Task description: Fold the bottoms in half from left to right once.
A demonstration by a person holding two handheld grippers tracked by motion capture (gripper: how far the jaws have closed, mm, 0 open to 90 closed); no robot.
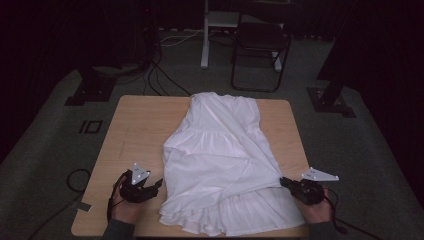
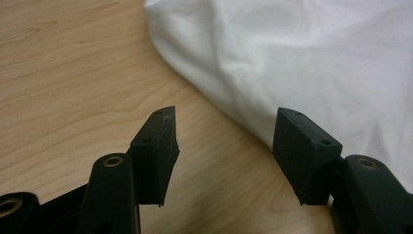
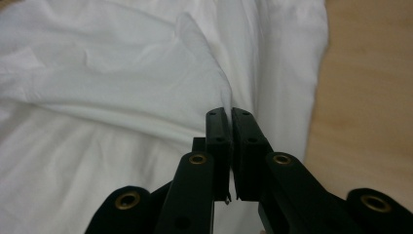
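Right gripper (image 3: 229, 113) clamped on a fold of the white dress (image 1: 225, 165), left gripper (image 2: 224, 127) apart just beside its edge, which probably needs pinching next

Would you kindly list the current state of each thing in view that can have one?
White fabric dress: spread on the wooden table, wrinkled, right side folded over.
Left gripper: open, beside the dress edge.
Right gripper: shut on a dress fold.
Black folding chair: unfolded.
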